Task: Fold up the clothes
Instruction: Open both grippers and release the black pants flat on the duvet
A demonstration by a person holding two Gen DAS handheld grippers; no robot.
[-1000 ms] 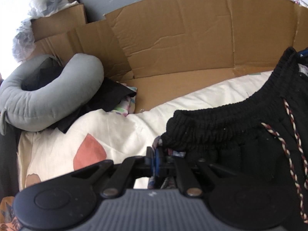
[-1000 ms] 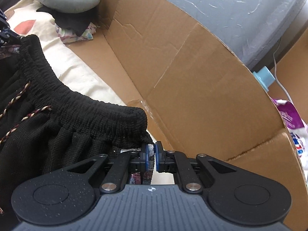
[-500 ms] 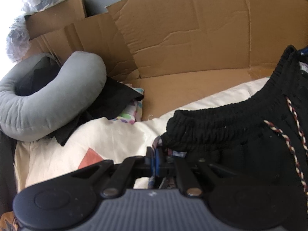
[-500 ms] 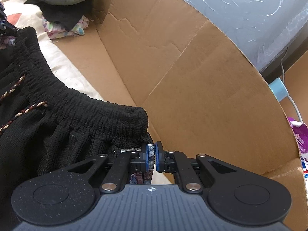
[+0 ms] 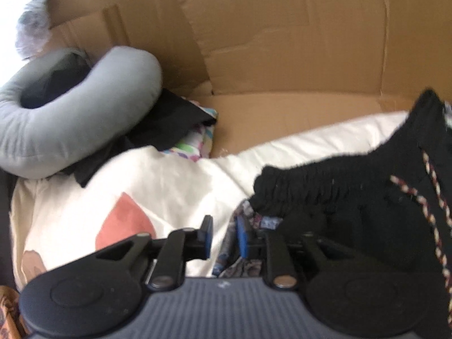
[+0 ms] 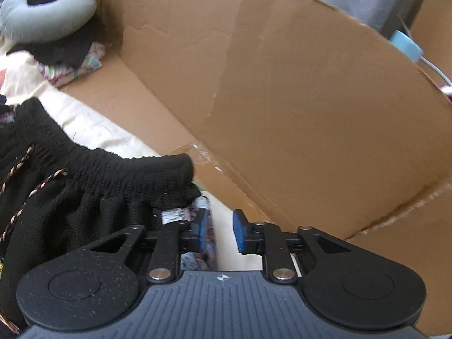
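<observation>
Black shorts [image 5: 353, 197] with an elastic waistband and a braided red-and-cream drawstring [image 5: 432, 212] lie on a cream bedspread [image 5: 158, 180]. In the left wrist view my left gripper [image 5: 224, 237] is open, its blue pads apart, with the waistband's left corner and a patterned lining just beside its right finger. In the right wrist view the shorts [image 6: 84, 186] fill the left side and my right gripper [image 6: 219, 233] is open too. The waistband's right corner rests against the right gripper's left finger.
A flattened cardboard box [image 5: 282, 56] stands as a wall behind the bed, also [image 6: 282, 99]. A grey neck pillow [image 5: 70, 107] lies on dark and colourful clothes [image 5: 180, 130] at the back left. A light blue object with a white cable [image 6: 406, 45] sits beyond the cardboard.
Both grippers were shut on the waistband corners; now both have opened and released the shorts, which rest on the bedspread. Both cameras shifted slightly.
</observation>
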